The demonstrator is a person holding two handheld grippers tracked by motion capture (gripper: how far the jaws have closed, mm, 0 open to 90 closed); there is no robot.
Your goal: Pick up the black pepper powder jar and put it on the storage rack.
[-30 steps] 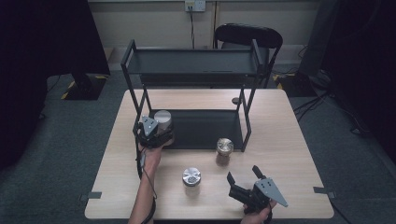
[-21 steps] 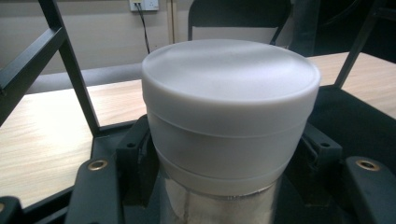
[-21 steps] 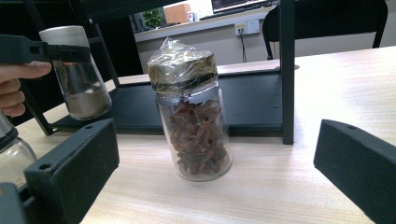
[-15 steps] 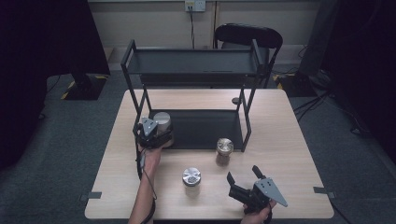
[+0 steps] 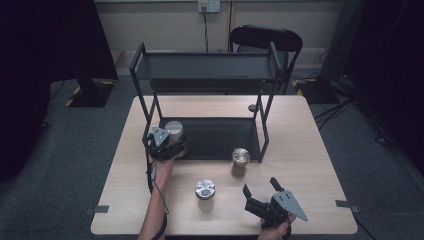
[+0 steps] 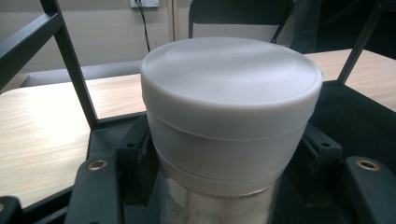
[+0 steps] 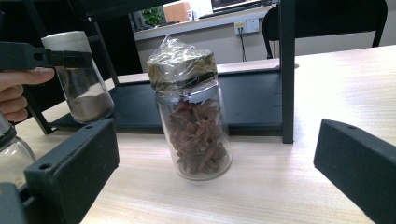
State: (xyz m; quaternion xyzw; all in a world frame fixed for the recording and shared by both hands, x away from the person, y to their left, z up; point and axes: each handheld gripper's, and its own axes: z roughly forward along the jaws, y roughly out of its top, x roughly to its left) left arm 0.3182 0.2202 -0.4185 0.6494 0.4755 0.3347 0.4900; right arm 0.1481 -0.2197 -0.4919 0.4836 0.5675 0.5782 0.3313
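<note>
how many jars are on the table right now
3: a white-lidded glass jar held in the left gripper at the black metal rack, a plastic-wrapped jar of brown spice beside the rack's front post, a silver-lidded jar nearer the person.

wooden table [image 5: 310, 150], black rack [image 5: 210, 135], two jars [image 5: 205, 189]

White-capped jar [image 6: 231, 126] between gripper jaws
</note>
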